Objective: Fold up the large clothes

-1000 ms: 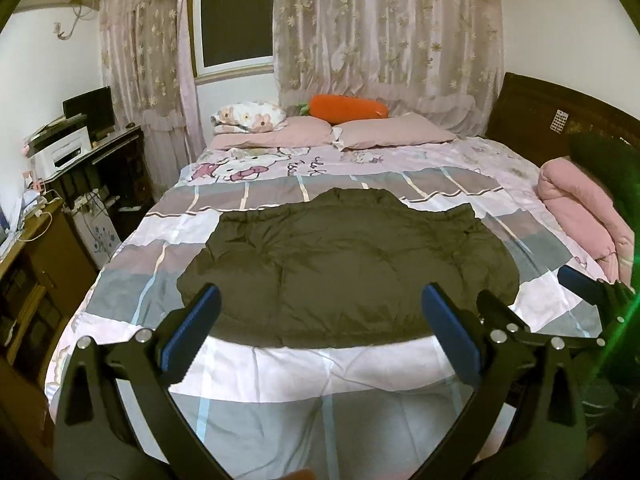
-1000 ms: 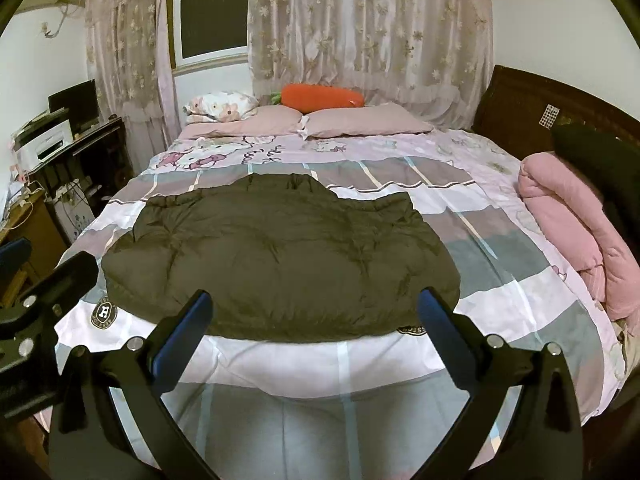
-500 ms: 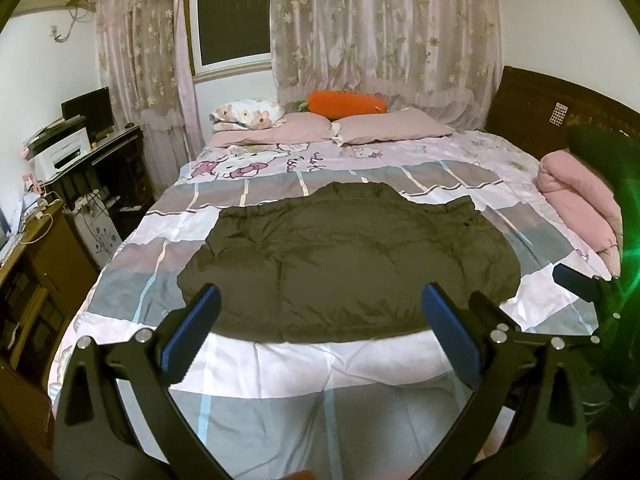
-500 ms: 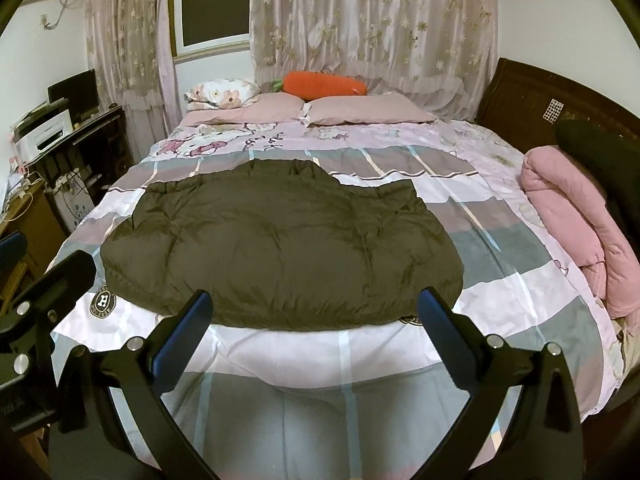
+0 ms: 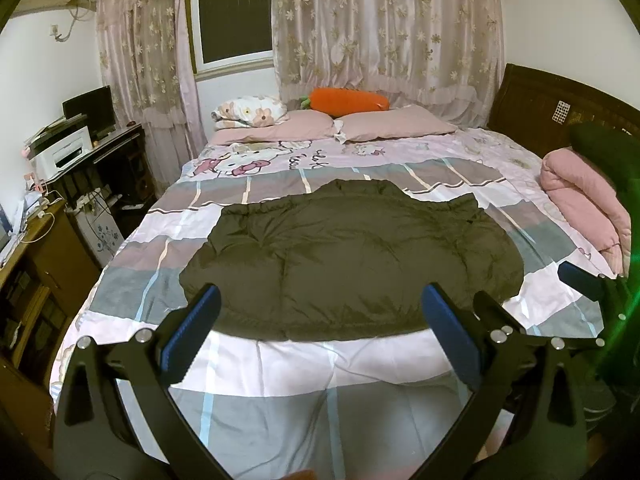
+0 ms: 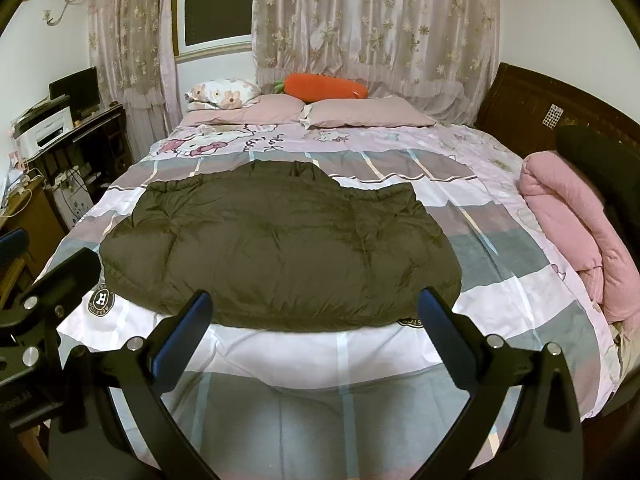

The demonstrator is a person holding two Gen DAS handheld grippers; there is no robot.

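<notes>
A dark olive puffy jacket (image 5: 348, 256) (image 6: 280, 248) lies spread flat on the middle of the bed, its hem toward me. My left gripper (image 5: 320, 320) hangs open above the bed's near part, just short of the jacket's hem, with nothing between its blue pads. My right gripper (image 6: 312, 320) is open too, at the same distance from the hem, and holds nothing. In the left wrist view the right gripper's tip (image 5: 576, 276) shows at the right edge. In the right wrist view the left gripper's body (image 6: 44, 292) shows at the left edge.
The bed (image 5: 304, 364) has a pink and grey patterned cover. Pillows (image 5: 392, 124) and an orange carrot cushion (image 5: 344, 100) lie at the far end. A rolled pink quilt (image 6: 576, 216) sits at the right edge. A desk with a printer (image 5: 64, 152) stands left.
Both grippers have drifted slightly closer to the bed and the jacket; the jacket sits a little lower in view. Both stay open.
</notes>
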